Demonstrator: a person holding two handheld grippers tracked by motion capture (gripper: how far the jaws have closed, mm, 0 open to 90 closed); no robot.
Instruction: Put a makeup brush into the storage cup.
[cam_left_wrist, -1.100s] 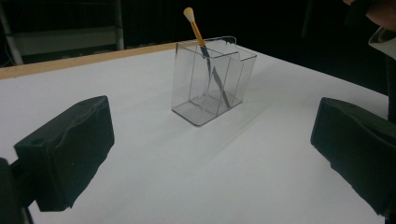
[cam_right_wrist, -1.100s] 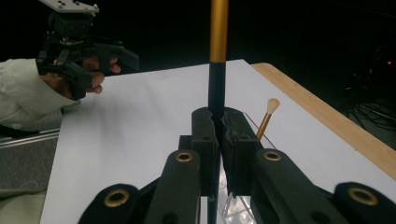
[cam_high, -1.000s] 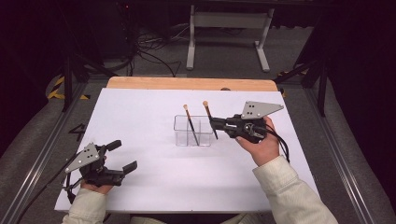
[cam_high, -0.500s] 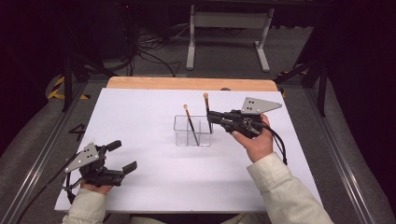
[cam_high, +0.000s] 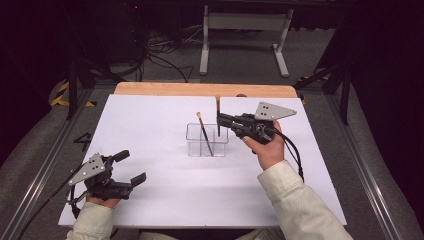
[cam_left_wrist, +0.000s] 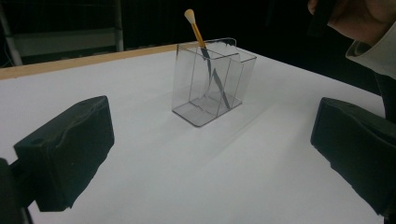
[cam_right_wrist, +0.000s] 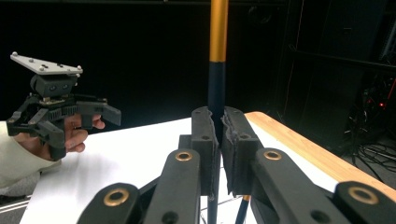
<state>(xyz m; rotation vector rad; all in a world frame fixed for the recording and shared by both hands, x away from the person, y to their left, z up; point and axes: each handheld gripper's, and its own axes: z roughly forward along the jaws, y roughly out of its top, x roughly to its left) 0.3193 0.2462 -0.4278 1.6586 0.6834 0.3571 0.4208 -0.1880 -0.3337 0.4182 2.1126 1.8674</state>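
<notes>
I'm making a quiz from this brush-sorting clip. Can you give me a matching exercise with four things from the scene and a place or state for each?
Things:
1. left gripper
2. right gripper
3. brush with the pale tip
4. clear holder

Places or states:
a. standing slanted inside a compartment
b. shut on an upright brush handle
c. open, resting low near the table's front corner
d. on the white tabletop, mid-table

Pairs: 1-c, 2-b, 3-a, 4-d
</notes>
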